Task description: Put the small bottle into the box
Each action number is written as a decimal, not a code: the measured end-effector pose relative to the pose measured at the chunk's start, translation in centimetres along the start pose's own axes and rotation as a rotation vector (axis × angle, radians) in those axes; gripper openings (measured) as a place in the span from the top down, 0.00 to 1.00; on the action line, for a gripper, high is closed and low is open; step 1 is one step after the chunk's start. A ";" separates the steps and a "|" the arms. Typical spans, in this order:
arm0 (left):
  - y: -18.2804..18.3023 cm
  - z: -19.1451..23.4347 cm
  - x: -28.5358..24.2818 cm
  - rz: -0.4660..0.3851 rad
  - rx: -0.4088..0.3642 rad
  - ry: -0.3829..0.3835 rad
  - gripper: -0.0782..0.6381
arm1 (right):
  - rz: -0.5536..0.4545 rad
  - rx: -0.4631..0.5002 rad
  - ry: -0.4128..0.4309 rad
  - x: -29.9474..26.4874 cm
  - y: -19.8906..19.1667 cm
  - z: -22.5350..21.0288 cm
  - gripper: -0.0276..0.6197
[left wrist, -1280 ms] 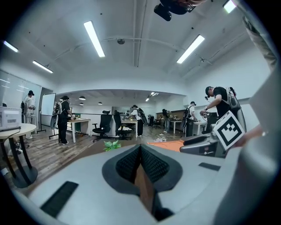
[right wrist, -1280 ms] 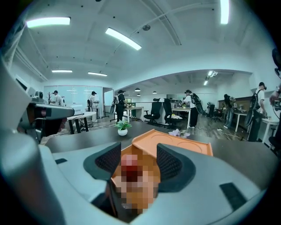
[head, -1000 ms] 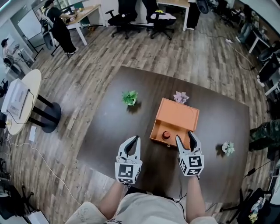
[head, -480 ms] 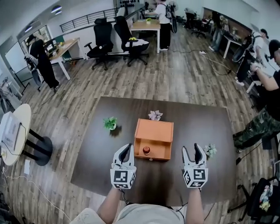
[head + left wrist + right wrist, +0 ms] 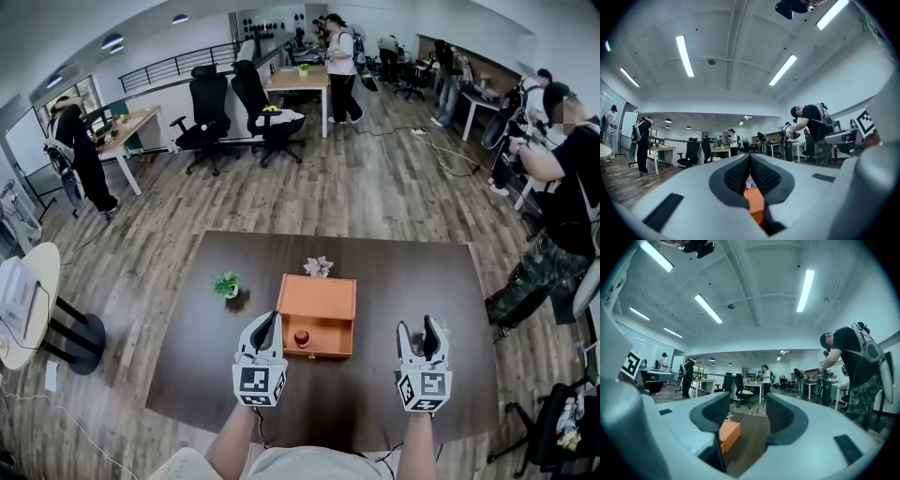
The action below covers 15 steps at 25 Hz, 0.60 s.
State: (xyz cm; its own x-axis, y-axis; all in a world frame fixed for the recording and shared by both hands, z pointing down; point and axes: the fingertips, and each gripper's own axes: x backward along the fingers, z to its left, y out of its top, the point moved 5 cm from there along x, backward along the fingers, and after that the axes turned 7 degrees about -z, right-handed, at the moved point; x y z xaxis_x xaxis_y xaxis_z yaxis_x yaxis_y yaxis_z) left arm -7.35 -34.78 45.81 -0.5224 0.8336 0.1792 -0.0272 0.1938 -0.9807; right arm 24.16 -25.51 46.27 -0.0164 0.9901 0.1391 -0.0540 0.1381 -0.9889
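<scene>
At the near edge of the dark counter (image 5: 202,361), I hold both claws low, on either side of the open orange box (image 5: 319,302). The small bottle (image 5: 302,337), red-capped, sits inside the box, close to its near wall and left of centre. My left claw (image 5: 268,321) hovers just beside the box's near left corner, its jaws pressed together with nothing gripped between them; its own camera shows only a sliver of orange below the closed pads. My right claw (image 5: 416,326) is well apart from the box, off to its right, with jaws spread wide and empty, bare counter showing between them. A green plant (image 5: 226,283) stands left of the box, and a pale pink plant (image 5: 317,267) stands just beyond its far edge. Office chairs (image 5: 208,117) and standing people fill the room behind.
</scene>
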 end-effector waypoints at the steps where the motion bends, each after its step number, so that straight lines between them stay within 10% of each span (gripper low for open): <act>1: 0.0 0.0 0.0 0.000 0.000 -0.001 0.89 | 0.000 0.001 0.001 0.0 0.0 0.0 0.57; 15: 0.1 -0.2 -0.4 0.008 -0.002 -0.008 0.89 | 0.007 -0.003 -0.001 0.0 0.1 0.1 0.72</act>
State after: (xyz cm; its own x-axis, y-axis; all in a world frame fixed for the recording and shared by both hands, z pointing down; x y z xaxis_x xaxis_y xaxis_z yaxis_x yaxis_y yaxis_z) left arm -7.00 -34.97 45.70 -0.5292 0.8311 0.1709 -0.0214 0.1882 -0.9819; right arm 24.05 -25.53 46.18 -0.0180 0.9911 0.1322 -0.0508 0.1312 -0.9901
